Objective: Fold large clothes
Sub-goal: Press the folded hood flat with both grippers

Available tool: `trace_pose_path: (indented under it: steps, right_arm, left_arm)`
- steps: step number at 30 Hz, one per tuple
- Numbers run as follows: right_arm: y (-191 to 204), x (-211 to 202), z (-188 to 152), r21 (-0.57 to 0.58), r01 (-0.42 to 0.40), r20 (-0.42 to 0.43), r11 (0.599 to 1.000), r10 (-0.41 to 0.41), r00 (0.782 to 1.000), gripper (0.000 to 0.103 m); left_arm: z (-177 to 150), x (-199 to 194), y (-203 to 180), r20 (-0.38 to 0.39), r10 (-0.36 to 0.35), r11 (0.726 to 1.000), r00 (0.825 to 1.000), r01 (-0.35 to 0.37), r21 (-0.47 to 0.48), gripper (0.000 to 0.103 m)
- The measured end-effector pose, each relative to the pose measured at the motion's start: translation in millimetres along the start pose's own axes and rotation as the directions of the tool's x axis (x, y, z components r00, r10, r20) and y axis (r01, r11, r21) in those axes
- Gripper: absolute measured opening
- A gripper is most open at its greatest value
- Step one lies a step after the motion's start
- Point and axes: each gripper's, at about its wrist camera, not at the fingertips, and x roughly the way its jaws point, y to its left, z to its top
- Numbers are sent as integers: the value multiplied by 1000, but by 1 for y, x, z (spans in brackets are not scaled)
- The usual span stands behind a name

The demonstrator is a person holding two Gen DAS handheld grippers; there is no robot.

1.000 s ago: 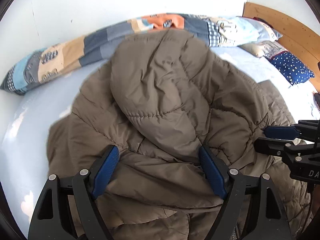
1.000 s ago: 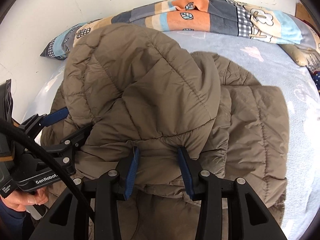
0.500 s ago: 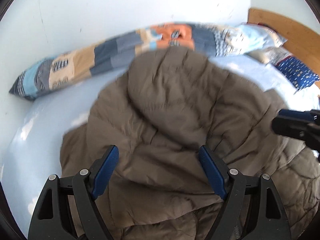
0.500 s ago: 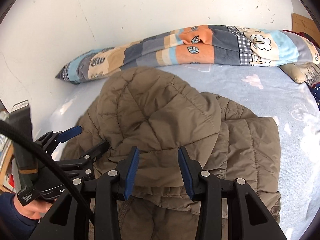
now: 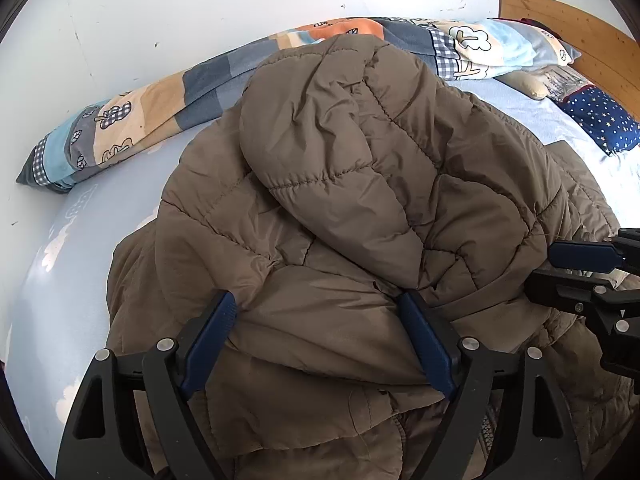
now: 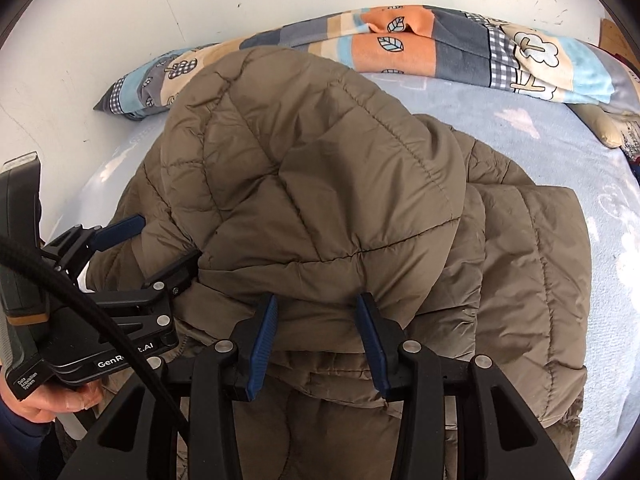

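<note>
A brown quilted jacket (image 5: 340, 200) lies bunched on the light blue bed sheet (image 5: 80, 248), its upper part folded over towards me. My left gripper (image 5: 316, 336) holds a thick fold at the jacket's near edge; the fabric fills the gap between its blue pads, and the jaws are opening slightly. In the right wrist view the jacket (image 6: 320, 180) covers the middle, and my right gripper (image 6: 316, 320) is shut on a narrower pinch of the same near edge. The left gripper (image 6: 164, 240) shows at the left there, and the right gripper (image 5: 548, 274) at the right edge of the left wrist view.
A rolled patchwork quilt (image 5: 160, 108) runs along the white wall behind the jacket. A navy star-print pillow (image 5: 600, 120) and a wooden headboard (image 5: 560, 28) are at the far right. Bare sheet (image 6: 560, 140) shows right of the jacket. A person's hand (image 6: 48, 404) holds the left gripper.
Half a second ago both views sat further back from the jacket; now they are close over it again, much as a second ago. Both grips on the near edge are unchanged.
</note>
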Motion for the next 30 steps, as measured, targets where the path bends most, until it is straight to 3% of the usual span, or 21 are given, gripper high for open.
trace_pose_path:
  steps: [17, 23, 30]
  right_arm:
    - [5, -9, 5, -2, -2, 8, 1000, 2, 1000, 50]
    - [15, -38, 4, -20, -14, 65, 1000, 16, 998, 50]
    - [26, -96, -13, -47, -9, 159, 999, 16, 987, 50]
  left_arm:
    - [6, -15, 0, 21, 4, 1000, 1000, -4, -8, 85]
    - [6, -50, 5, 76, 16, 1000, 997, -15, -22, 85]
    - [-13, -116, 22, 159, 49, 997, 986, -38, -66, 85]
